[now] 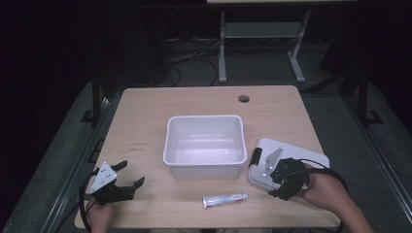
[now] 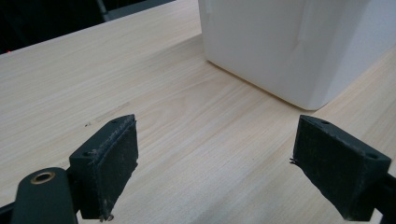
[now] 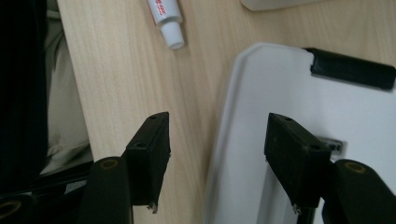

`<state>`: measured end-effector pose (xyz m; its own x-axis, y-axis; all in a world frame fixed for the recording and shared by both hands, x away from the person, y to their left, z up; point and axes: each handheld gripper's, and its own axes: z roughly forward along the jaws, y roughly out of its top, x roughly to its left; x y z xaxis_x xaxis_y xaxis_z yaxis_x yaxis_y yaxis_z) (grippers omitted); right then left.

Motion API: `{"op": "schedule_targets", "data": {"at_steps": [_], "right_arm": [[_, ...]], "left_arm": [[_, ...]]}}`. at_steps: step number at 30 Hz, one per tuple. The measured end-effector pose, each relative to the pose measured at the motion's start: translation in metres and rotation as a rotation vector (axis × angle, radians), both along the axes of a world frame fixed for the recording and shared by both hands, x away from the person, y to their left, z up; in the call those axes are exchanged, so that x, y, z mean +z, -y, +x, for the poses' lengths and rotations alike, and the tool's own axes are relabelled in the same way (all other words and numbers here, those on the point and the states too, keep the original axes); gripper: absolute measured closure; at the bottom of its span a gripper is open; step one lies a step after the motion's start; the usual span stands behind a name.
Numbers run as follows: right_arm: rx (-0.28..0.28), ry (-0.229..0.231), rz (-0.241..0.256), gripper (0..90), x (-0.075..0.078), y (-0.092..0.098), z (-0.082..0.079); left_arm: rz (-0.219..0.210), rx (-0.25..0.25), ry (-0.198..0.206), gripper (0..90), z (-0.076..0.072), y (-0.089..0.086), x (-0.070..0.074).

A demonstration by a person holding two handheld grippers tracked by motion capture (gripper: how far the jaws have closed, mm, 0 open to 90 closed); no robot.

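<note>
A white open bin (image 1: pixel 204 145) sits at the middle of the wooden table (image 1: pixel 145 111). Its flat white lid (image 1: pixel 291 153) lies to the right, with a black latch (image 1: pixel 255 157) on its left edge. A small white tube (image 1: pixel 225 199) with red print lies in front of the bin. My right gripper (image 1: pixel 268 182) is open over the lid's front left edge. In the right gripper view the lid (image 3: pixel 289 93) rim runs between the jaws of the gripper (image 3: pixel 217 163). My left gripper (image 1: pixel 130 174) stands open at the front left, with nothing in it.
In the left gripper view the bin's corner (image 2: pixel 280 42) stands ahead and to the right of the open gripper (image 2: pixel 233 168), with bare wood between. A cable hole (image 1: pixel 244 98) is near the far edge. The tube's cap (image 3: pixel 173 37) lies beyond the right gripper's jaws.
</note>
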<state>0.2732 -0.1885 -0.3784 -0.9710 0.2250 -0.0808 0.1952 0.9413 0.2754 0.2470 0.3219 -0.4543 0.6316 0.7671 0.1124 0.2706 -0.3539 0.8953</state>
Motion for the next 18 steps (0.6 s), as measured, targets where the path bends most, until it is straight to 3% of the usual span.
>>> {"op": "schedule_targets", "data": {"at_steps": [18], "right_arm": [[0.098, -0.035, 0.001, 38.6, -0.007, -0.039, -0.006]], "left_arm": [[-0.003, 0.004, 0.002, 13.6, -0.001, -0.001, 0.000]]}}
